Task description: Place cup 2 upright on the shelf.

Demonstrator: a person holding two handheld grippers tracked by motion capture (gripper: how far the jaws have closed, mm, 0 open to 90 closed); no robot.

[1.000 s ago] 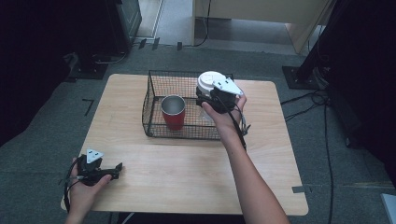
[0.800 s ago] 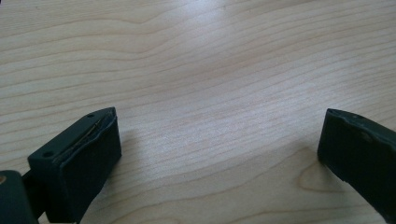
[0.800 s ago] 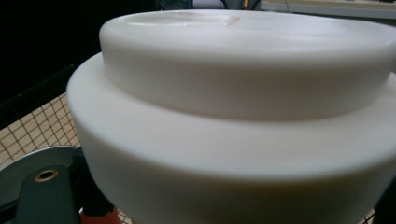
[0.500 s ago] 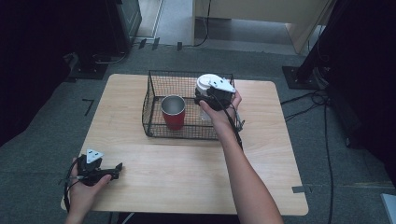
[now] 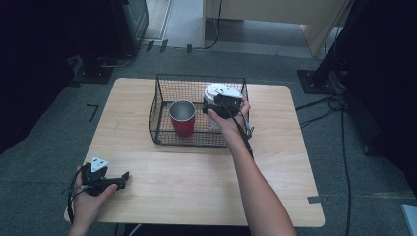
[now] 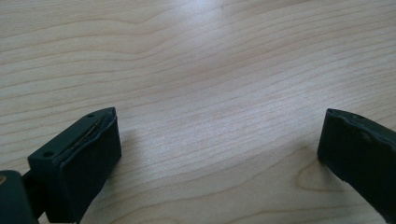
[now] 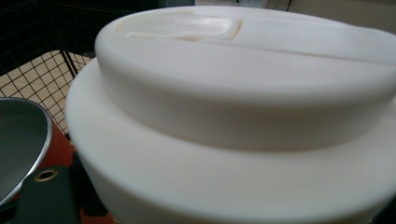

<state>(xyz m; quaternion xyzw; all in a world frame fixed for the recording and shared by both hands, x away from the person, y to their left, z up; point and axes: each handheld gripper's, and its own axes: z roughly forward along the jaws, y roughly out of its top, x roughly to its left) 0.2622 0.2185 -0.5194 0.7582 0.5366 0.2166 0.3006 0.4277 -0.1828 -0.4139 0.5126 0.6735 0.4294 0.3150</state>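
We see our left tongs (image 5: pixel 123 178) lying low on the bare table (image 5: pixel 196 177) near its front left corner, jaws spread wide with nothing between them, only wood grain showing past the tips in the left gripper view. Well off to their right and farther back stands the wire basket (image 5: pixel 162 110), and inside it a red cup (image 5: pixel 182 118) with a metal rim, just left of our right tongs (image 5: pixel 216 104). Those tongs sit over the basket's right half, pressed up against a white lid (image 7: pixel 243 107) on a container; whether their jaws are clamped on it we cannot tell. The cup stands just beside the lid
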